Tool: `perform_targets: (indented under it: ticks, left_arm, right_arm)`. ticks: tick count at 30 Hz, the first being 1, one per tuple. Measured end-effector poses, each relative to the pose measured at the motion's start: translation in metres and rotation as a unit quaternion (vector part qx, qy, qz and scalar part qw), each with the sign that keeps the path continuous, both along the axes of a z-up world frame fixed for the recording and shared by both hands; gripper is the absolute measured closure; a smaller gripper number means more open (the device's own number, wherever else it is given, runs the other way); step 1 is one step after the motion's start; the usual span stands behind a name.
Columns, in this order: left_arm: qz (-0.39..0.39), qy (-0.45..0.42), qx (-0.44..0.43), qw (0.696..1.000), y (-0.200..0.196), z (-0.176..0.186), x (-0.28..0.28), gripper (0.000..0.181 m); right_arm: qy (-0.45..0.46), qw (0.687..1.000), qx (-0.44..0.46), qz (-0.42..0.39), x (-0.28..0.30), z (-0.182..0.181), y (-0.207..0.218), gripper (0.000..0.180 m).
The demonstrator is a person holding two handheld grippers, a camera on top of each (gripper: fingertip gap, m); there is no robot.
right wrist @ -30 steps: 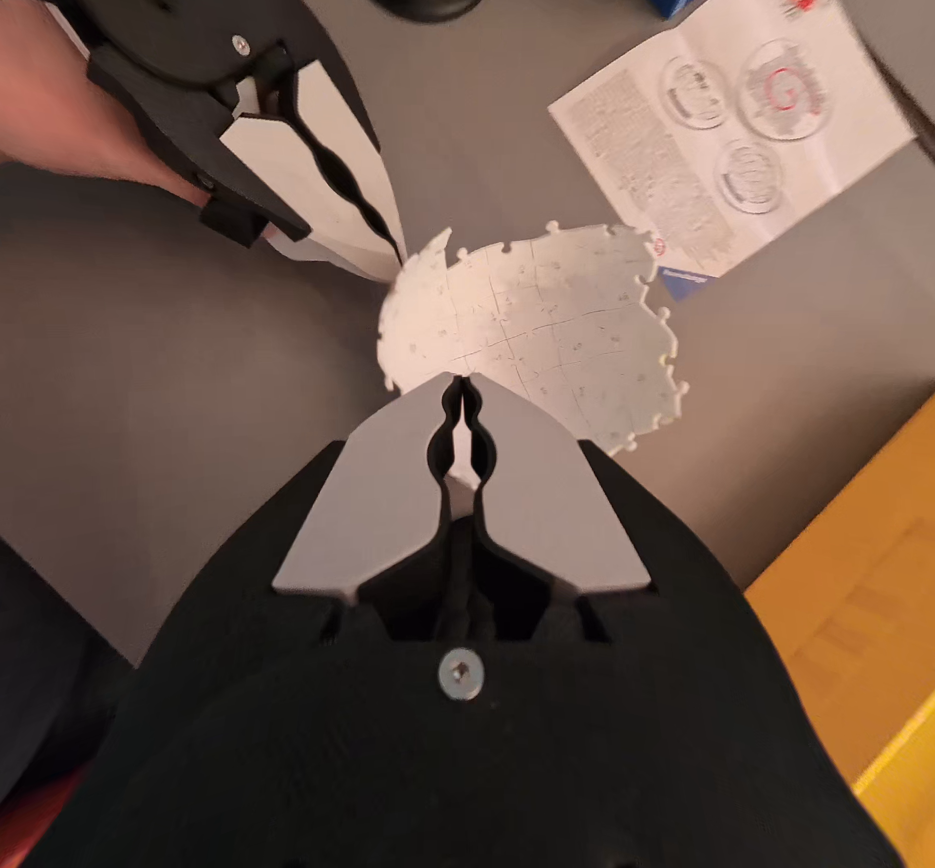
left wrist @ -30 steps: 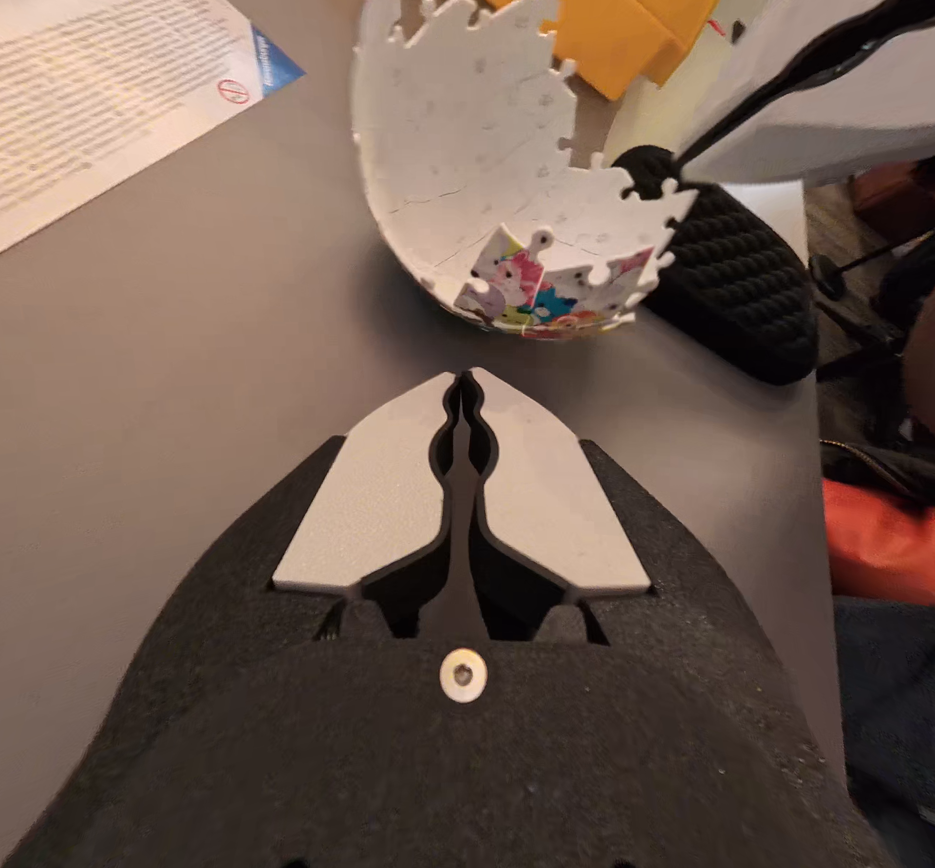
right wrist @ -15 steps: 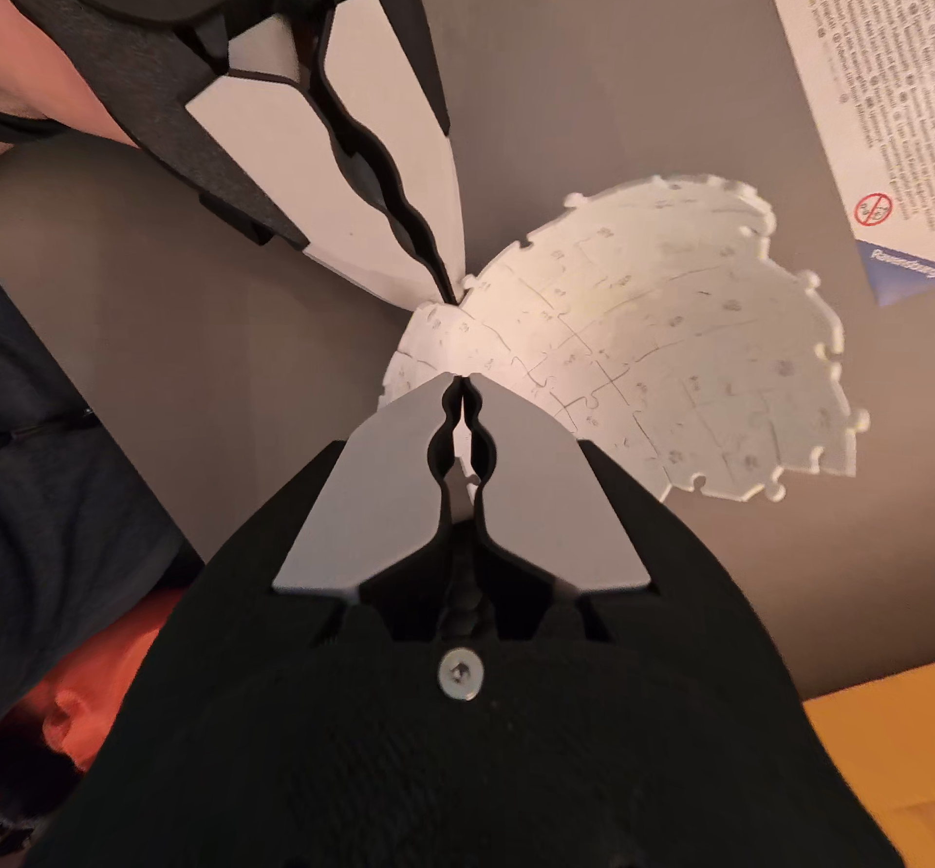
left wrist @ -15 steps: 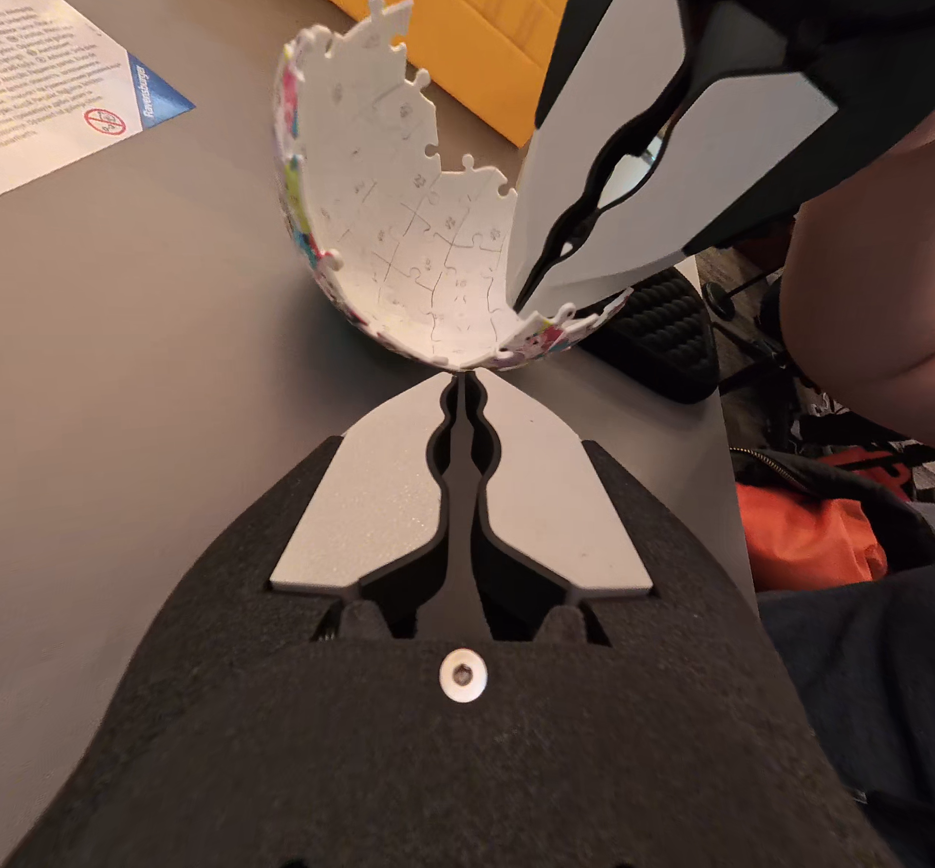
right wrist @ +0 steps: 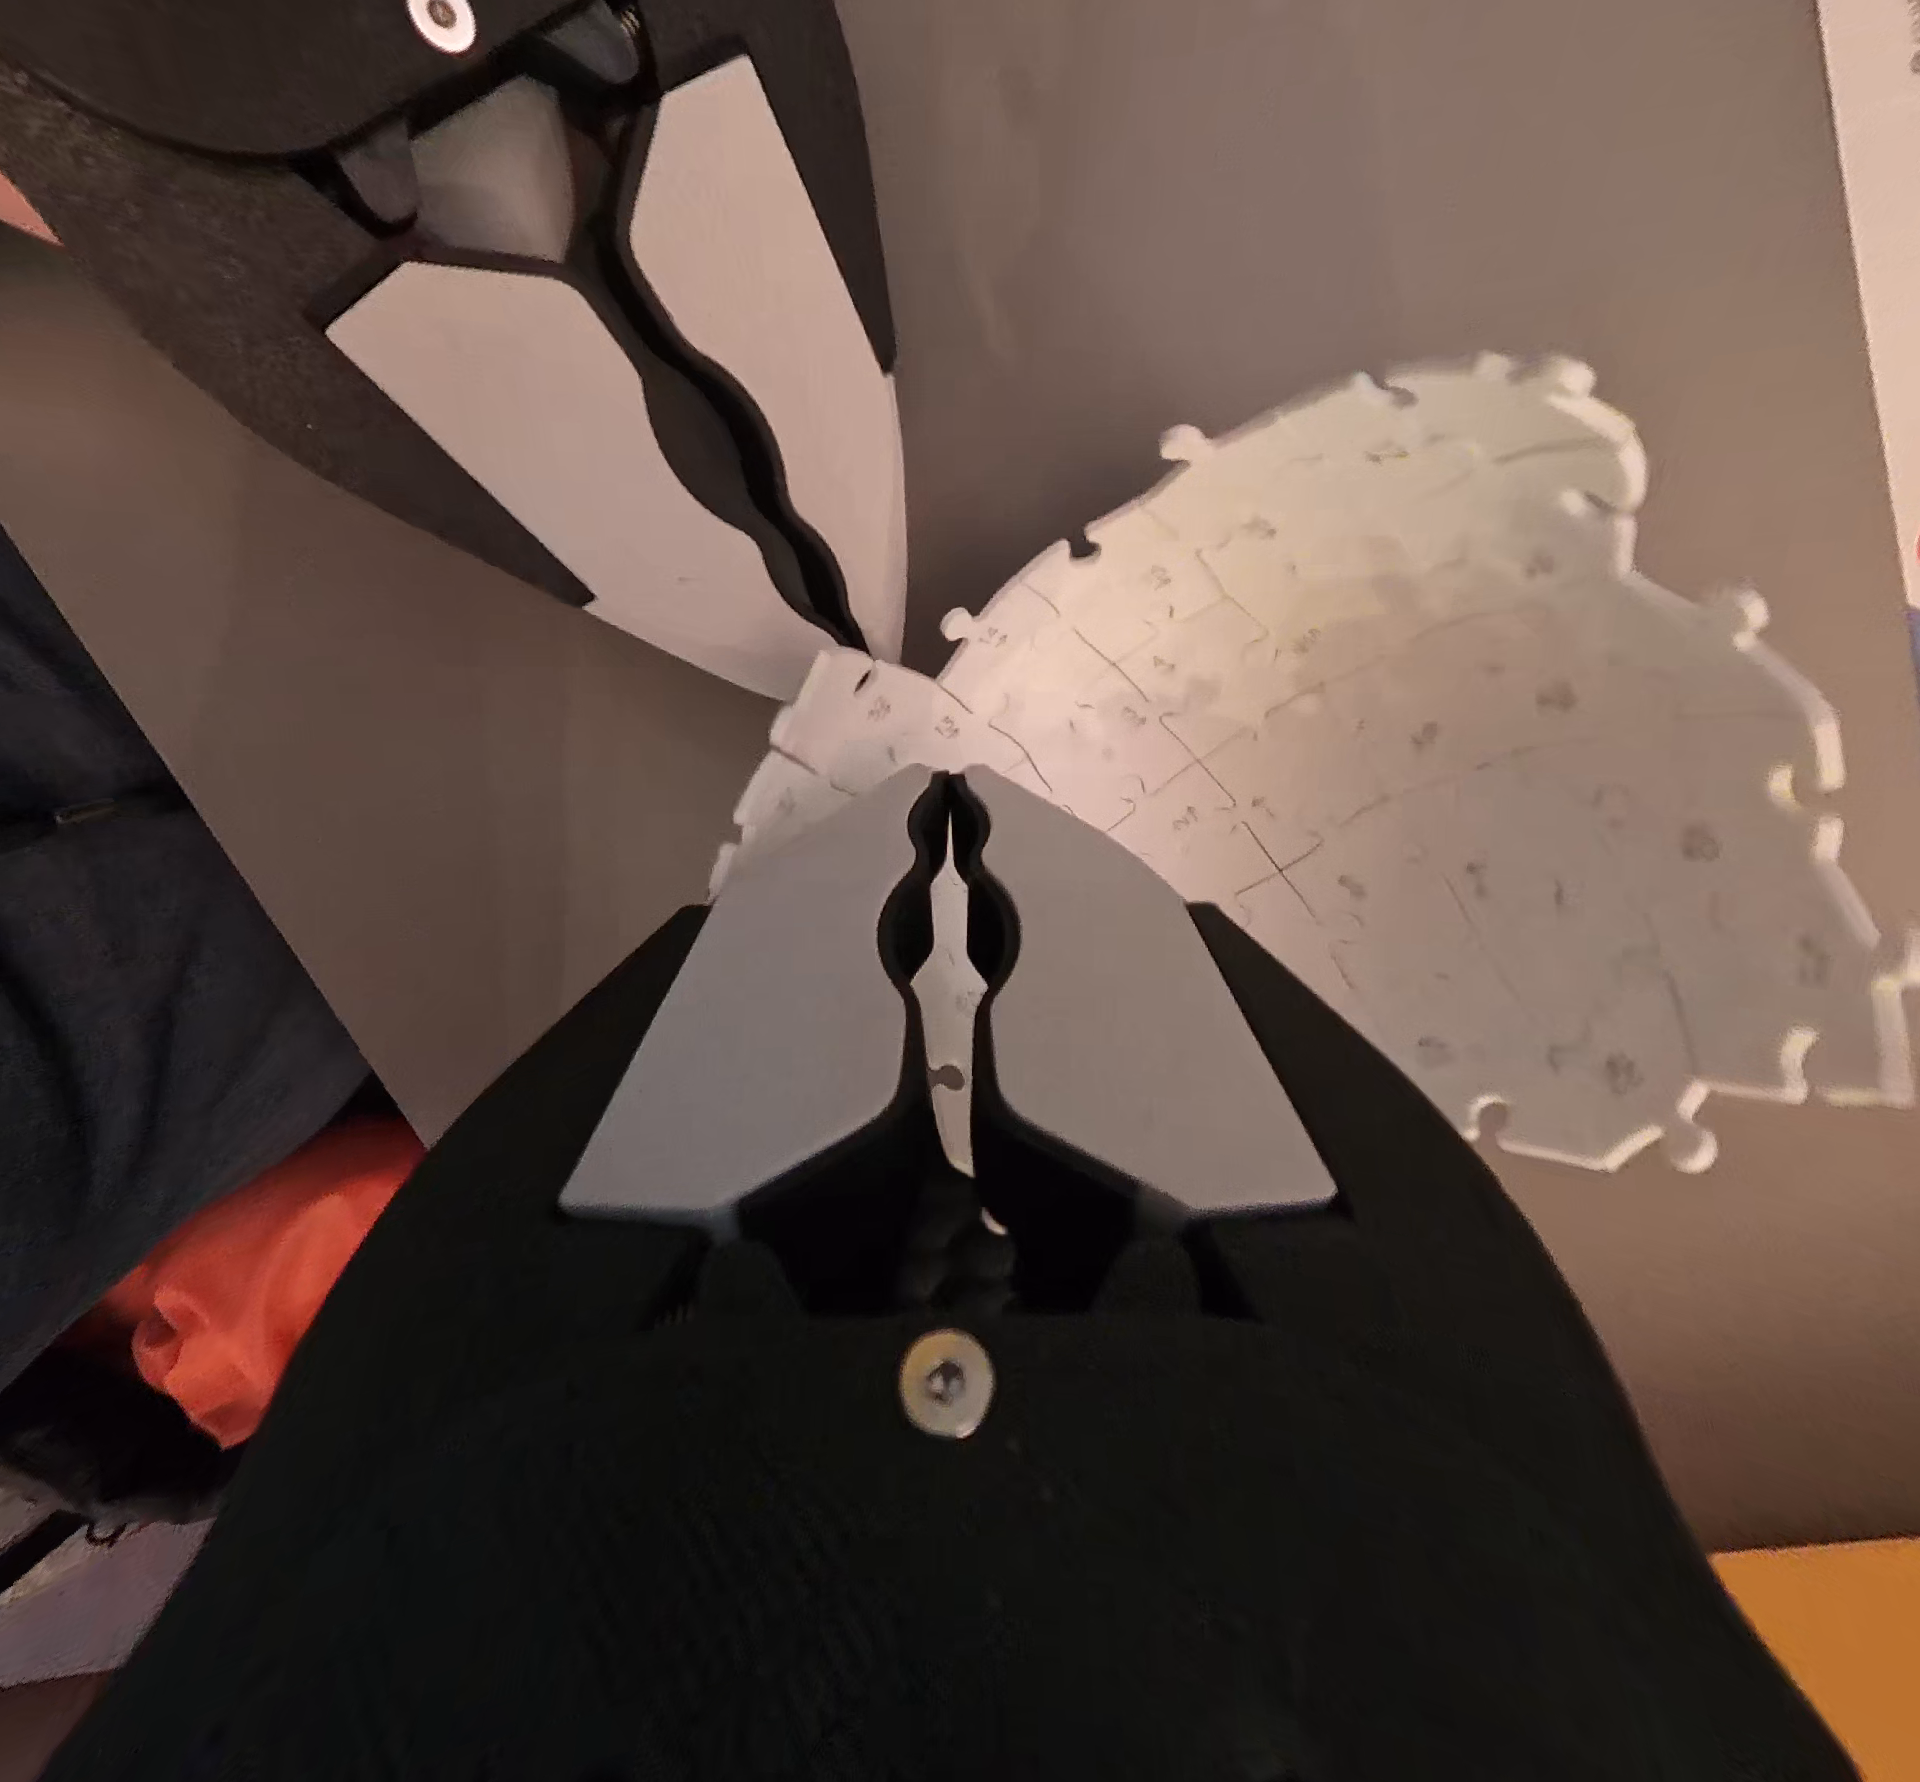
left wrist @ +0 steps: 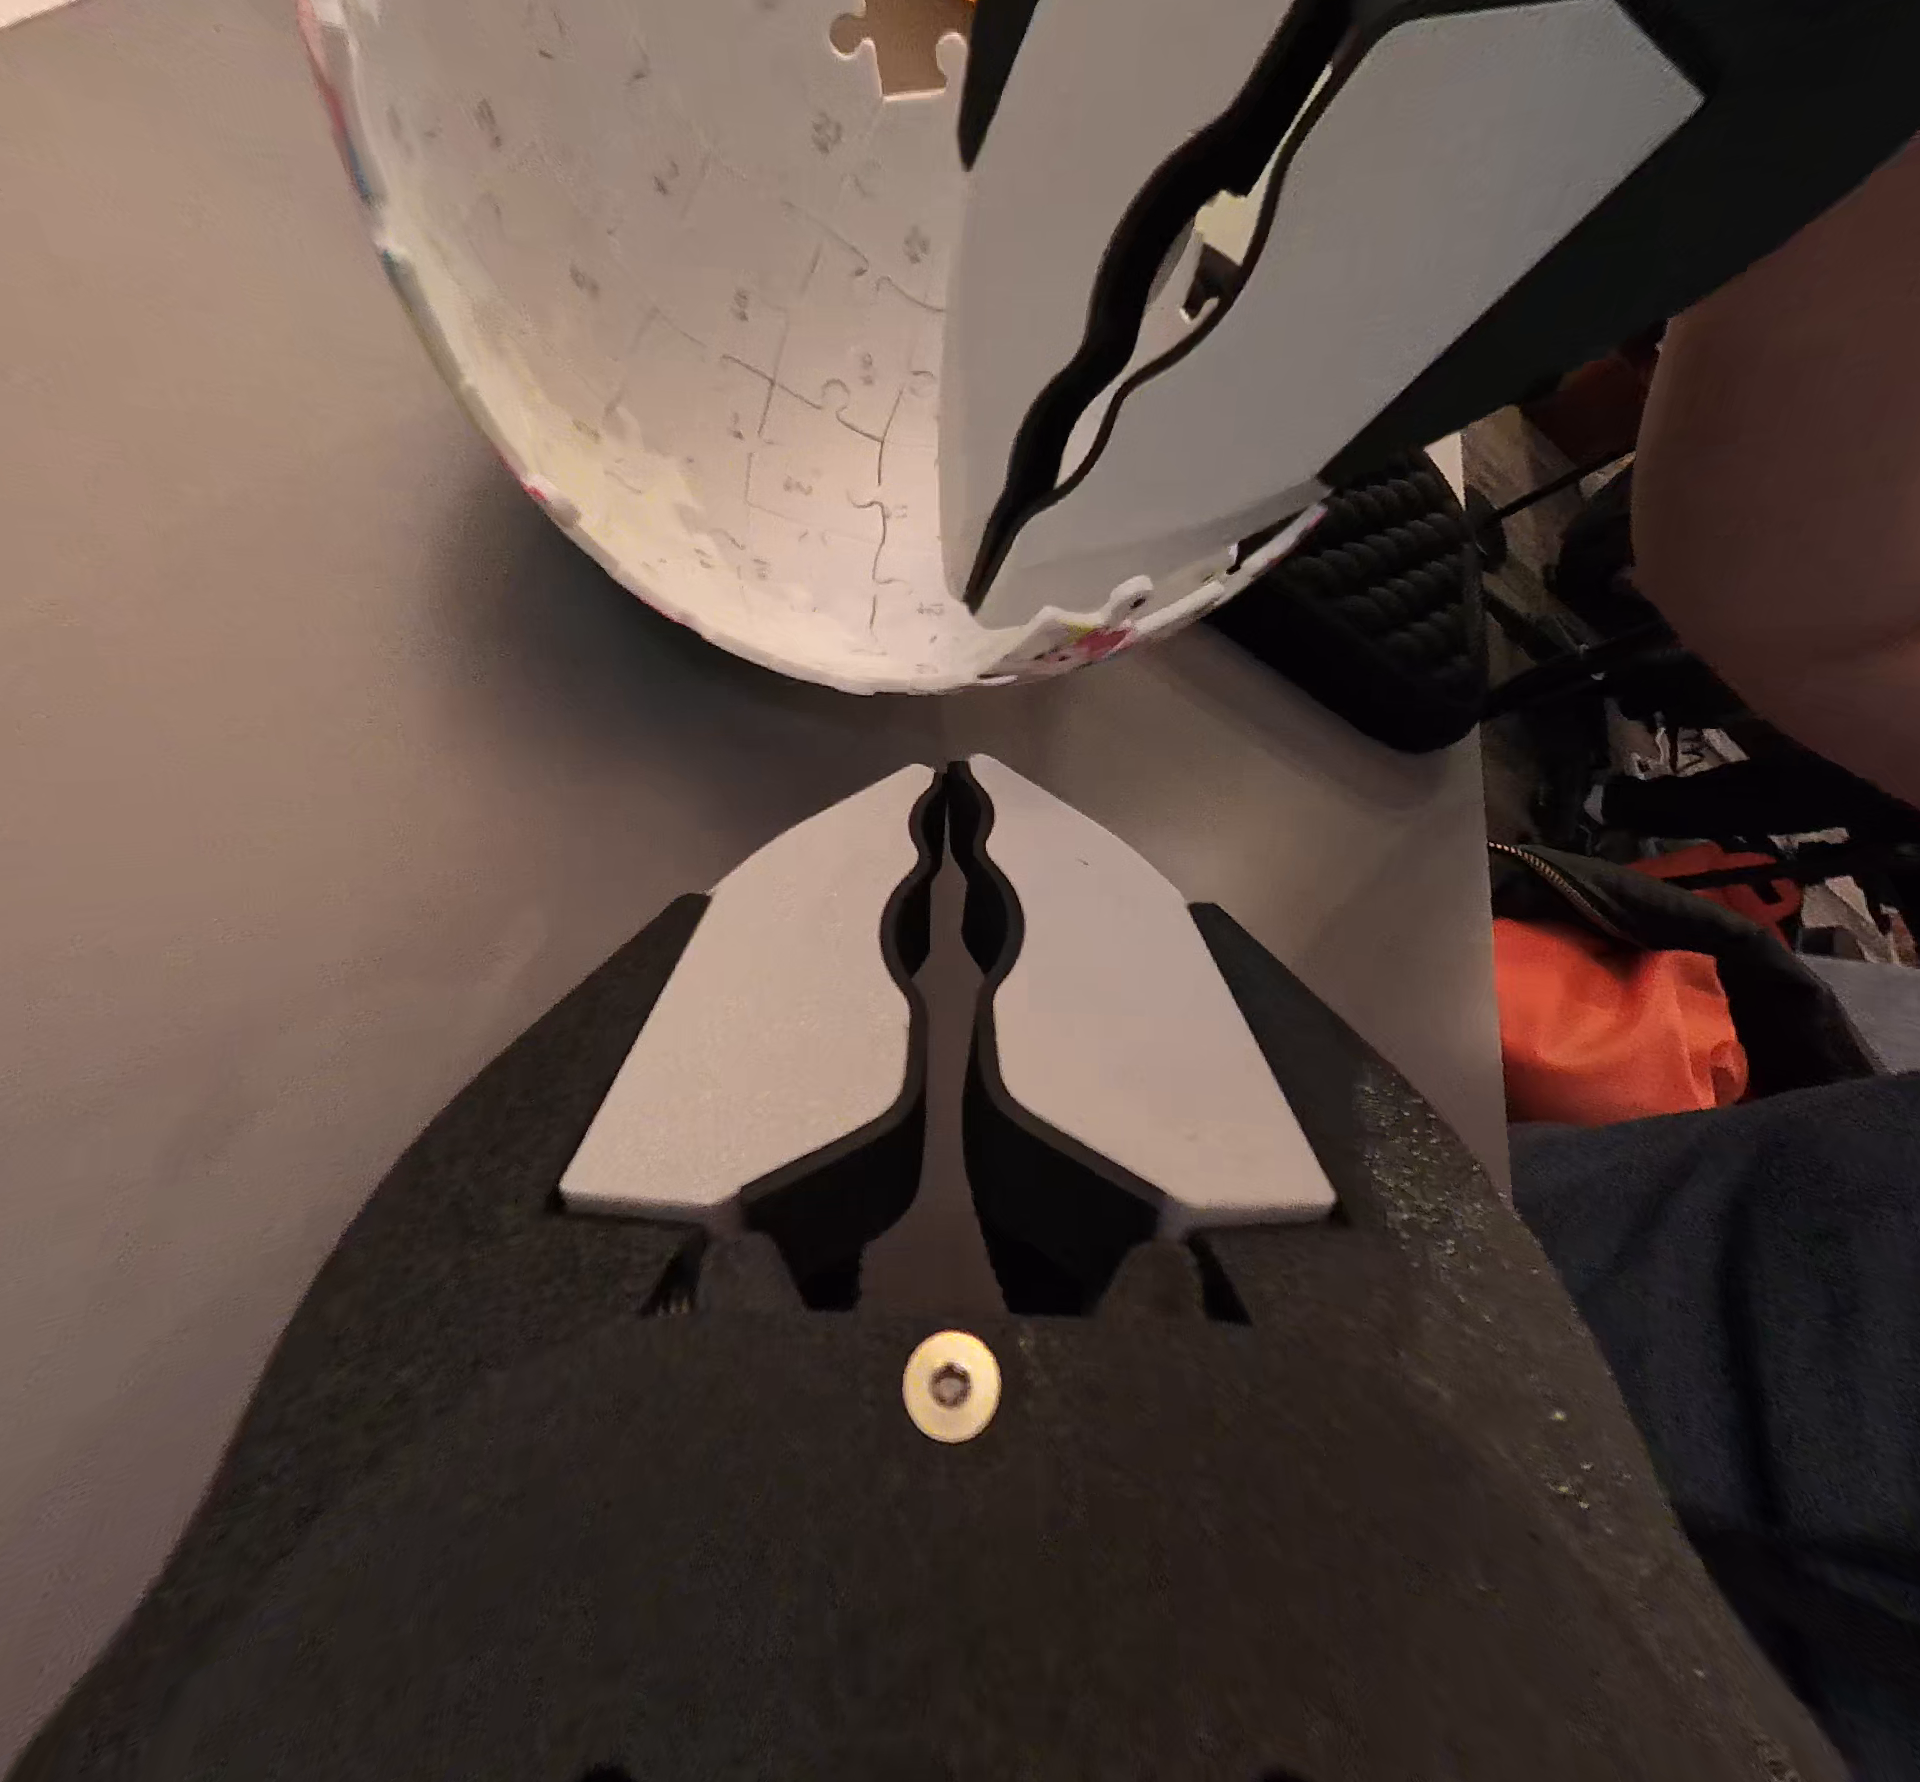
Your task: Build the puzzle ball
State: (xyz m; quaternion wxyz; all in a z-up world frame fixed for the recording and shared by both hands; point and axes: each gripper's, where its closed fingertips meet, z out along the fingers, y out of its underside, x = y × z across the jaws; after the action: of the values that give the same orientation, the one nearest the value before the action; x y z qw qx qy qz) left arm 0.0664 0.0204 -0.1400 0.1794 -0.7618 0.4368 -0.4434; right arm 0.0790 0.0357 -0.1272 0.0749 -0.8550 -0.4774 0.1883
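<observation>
White-backed and curved, the half-built puzzle ball shell (right wrist: 1403, 797) is sitting on the grey worktop (left wrist: 208, 589) while we are bringing both claws, left (left wrist: 951, 768) and right (right wrist: 948, 778), pressed together, to its near rim, many pieces still lacking.

Grey table (left wrist: 208, 589), dim warm light

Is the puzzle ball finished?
No, the puzzle ball is only an open curved shell with a jagged edge of knobs, its white inside showing.
</observation>
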Motion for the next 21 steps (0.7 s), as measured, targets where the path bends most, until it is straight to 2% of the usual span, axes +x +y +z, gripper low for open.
perform_targets:
  ticks: [21]
  left_arm:
    - [0.033, 0.003, 0.032, 0.999, 0.022, 0.0, 0.009, 0.181]
  right_arm:
    - [-0.006, 0.999, 0.0, 0.037, -0.007, -0.001, 0.007, 0.178]
